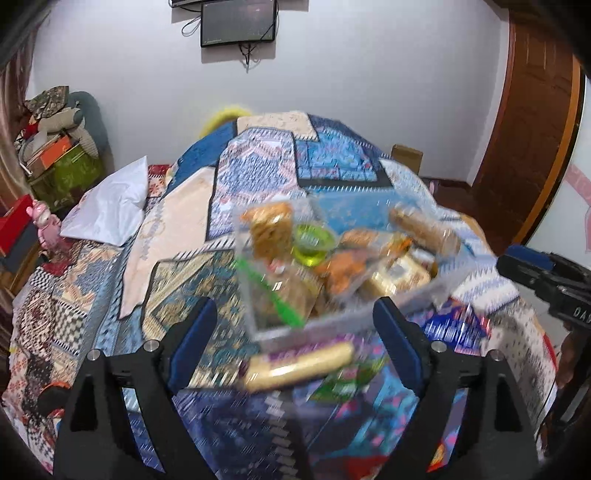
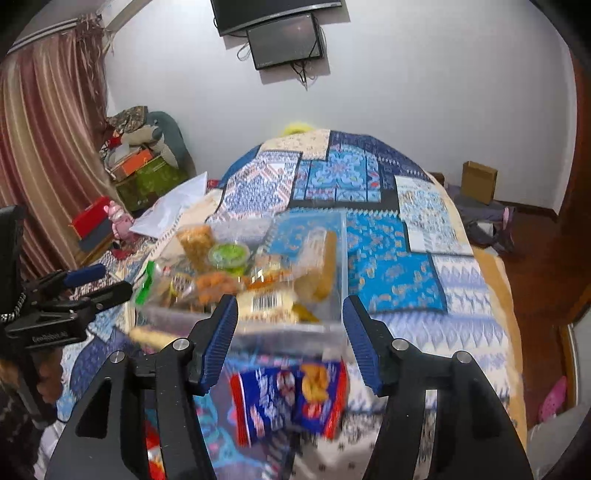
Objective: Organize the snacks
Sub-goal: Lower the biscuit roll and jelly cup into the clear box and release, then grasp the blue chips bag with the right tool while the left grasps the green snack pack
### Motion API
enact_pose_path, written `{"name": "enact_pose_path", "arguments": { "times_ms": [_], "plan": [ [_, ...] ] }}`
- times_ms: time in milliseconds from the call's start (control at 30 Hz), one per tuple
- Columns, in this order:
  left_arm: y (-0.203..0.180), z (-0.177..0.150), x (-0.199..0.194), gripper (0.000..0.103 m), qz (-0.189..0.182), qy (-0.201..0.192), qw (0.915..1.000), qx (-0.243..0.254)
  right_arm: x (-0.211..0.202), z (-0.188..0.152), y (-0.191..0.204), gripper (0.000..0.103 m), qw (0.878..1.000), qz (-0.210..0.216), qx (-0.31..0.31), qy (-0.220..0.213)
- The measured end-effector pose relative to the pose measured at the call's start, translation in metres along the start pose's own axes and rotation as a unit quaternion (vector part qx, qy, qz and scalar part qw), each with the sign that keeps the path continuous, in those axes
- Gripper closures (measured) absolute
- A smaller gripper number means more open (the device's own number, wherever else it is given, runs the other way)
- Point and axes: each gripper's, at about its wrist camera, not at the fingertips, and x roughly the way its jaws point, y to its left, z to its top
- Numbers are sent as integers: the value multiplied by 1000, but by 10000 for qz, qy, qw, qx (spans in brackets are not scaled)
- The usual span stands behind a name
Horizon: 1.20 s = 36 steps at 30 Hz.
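Clear snack bin on the quilted bed, both tongs spread and empty.

Left tongs (image 1: 295, 326) spread wide, pinching nothing, just short of the near left corner of the clear plastic bin (image 1: 280, 330). Right tongs (image 2: 290, 332) parted, pads clear of the bin's near wall, nothing between them. Bin resting mid-bed on the patchwork quilt (image 1: 258, 162), crammed with blurred packets plus a green jelly cup (image 1: 312, 242). Loose on the quilt near the bin: a gold-wrapped roll (image 1: 299, 365) and a blue snack bag (image 2: 291, 398). White pillow (image 1: 110, 206) at far left; dark screen (image 1: 238, 22) on the far wall.
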Motion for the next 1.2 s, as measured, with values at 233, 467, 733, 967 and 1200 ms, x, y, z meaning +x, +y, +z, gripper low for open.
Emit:
{"name": "enact_pose_path", "arguments": {
  "times_ms": [233, 467, 733, 967, 1200],
  "plan": [
    [5, -40, 5, 16, -192, 456, 9988, -63, 0, -30, -5, 26, 9996, -65, 113, 235],
    [-16, -64, 25, 16, -327, 778, 9964, 25, 19, -54, -10, 26, 9974, -96, 191, 687],
    [-31, -61, 48, 16, -266, 855, 9960, 20, 51, -64, -16, 26, 9933, 16, 378, 1094],
    [-26, -67, 70, 38, -365, 1133, 9922, -372, 62, -66, -14, 30, 9923, 223, 542, 1094],
    [-27, -68, 62, 63, -447, 920, 9940, -379, 55, -69, -7, 45, 9940, 285, 393, 979]
  ]
}}
